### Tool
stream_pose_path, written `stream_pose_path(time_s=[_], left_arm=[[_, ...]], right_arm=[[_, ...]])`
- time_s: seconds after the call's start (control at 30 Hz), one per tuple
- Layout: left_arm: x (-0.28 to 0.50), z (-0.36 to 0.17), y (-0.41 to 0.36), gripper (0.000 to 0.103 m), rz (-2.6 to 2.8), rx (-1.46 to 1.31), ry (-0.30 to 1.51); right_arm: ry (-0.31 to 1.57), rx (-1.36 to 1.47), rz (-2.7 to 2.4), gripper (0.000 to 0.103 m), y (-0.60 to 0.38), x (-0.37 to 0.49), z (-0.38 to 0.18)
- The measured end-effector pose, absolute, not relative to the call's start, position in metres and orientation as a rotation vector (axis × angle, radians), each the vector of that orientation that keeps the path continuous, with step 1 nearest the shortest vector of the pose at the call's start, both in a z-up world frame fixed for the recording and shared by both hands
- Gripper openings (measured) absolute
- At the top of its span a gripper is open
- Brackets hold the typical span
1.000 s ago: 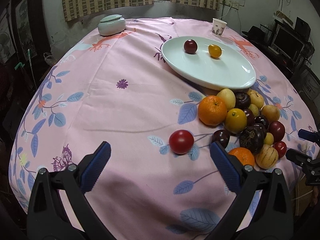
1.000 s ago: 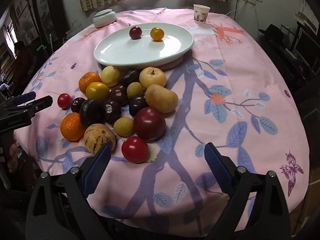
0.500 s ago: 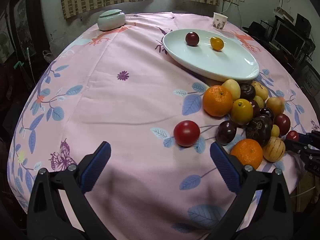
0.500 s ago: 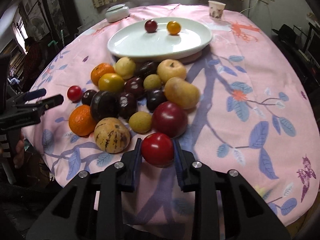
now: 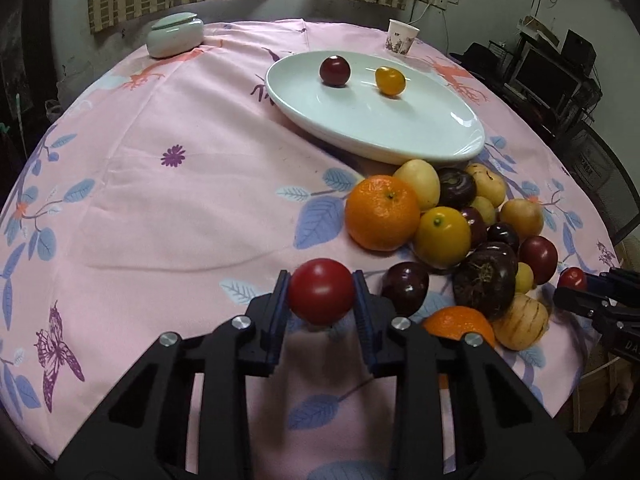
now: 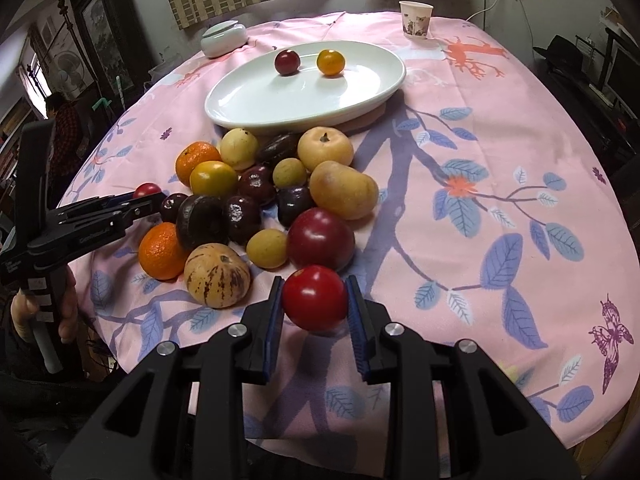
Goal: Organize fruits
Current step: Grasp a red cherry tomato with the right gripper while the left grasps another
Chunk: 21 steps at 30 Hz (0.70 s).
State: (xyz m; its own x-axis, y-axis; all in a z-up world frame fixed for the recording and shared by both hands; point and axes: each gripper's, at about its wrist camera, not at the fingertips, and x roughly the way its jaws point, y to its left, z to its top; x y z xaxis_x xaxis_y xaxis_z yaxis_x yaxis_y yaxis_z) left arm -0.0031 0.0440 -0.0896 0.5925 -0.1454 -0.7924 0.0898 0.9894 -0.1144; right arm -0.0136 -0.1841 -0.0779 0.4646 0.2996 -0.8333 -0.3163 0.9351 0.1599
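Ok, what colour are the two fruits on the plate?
One dark red, one orange-yellow; clearest in the right wrist view.

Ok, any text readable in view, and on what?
"DA", cut off by the frame edge: right tongs.
Raised lettering on left tongs: too blurred.
Cup print: nothing legible.
Both tongs have just been closing: left on a tomato, right on another tomato.

Pink tablecloth (image 5: 192, 184) (blue leaves); white plate (image 5: 400, 132)

We look down from the surface's (image 5: 168, 208) near edge, close over each pair of tongs, toward the far curtains; both views share the plate (image 5: 440, 136) (image 6: 248, 108) and fruit pile.
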Motion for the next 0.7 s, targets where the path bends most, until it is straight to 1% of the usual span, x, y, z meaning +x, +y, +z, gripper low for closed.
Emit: stream_pose_path(time_s=[0.2,0.27,0.33,0.4,0.53,0.7], left_arm=[[-0.007,-0.074,0.04,0.031,-0.151,-0.051,0.913],[-0.001,-0.065,0.037,0.031,-0.159,-0.034,0.9],[0.01,-0.051,0.033,0.031,-0.169,-0.011,0.876],[0.028,-0.036,0.03,0.031,-0.184,-0.012,0.858],[0.08,-0.017,0.024,0.031,-0.163,0.006,0.84],[0.16,-0.016,0.018,0.031,-0.129,0.004,0.876]], right_arm=[[1.029,0.008,0.38,0.03,-0.189,-0.006,-0.08],[1.015,0.002,0.388,0.03,-0.187,0.001,-0.073],[0.96,-0.036,0.394,0.03,-0.18,0.01,-0.056],[0.918,-0.056,0.42,0.03,-0.17,0.027,-0.041],[0.9,-0.078,0.462,0.03,-0.146,0.079,-0.029],[0.903,-0.113,0.457,0.03,-0.117,0.157,-0.034]])
